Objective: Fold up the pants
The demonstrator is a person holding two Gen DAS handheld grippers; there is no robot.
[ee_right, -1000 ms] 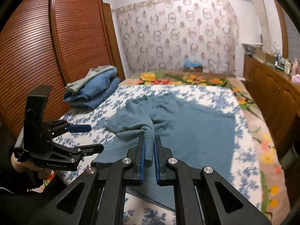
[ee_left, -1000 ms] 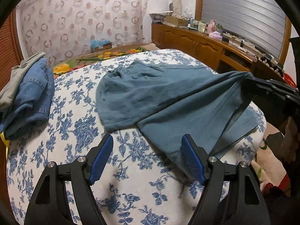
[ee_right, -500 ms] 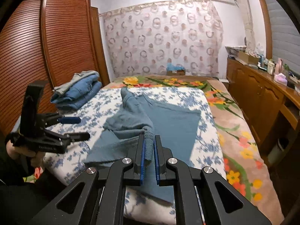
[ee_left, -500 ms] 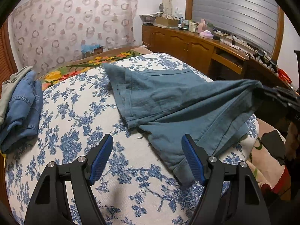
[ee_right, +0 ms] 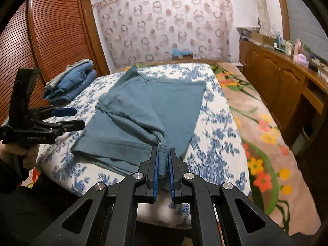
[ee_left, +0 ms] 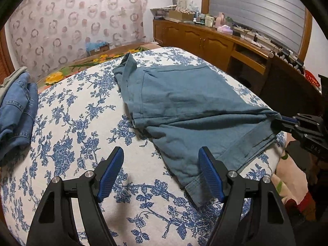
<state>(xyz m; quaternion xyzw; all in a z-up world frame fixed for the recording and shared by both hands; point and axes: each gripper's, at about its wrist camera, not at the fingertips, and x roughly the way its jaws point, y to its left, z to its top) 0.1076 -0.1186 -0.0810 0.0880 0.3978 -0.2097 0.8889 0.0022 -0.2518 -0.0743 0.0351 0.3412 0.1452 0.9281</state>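
Teal pants (ee_left: 184, 106) lie spread on the blue-flowered bed sheet (ee_left: 71, 135); they also show in the right wrist view (ee_right: 143, 110). My right gripper (ee_right: 163, 153) is shut on a bunched corner of the pants at the near bed edge, pulling the cloth taut; it shows at the right of the left wrist view (ee_left: 280, 121). My left gripper (ee_left: 161, 164) is open and empty, hovering just above the sheet beside the pants' near hem; in the right wrist view it sits at the left (ee_right: 67, 117).
A stack of folded jeans (ee_left: 16, 106) lies at the bed's far left, also in the right wrist view (ee_right: 71, 80). A wooden cabinet (ee_left: 215, 43) with clutter runs along the right. A flowered blanket (ee_right: 256, 123) covers the bed's right side. A slatted wardrobe (ee_right: 51, 41) stands left.
My right gripper has pulled the pants corner toward the bed edge, drawing the pants flatter and tauter. The left gripper stayed open and shifted slightly nearer the hem.
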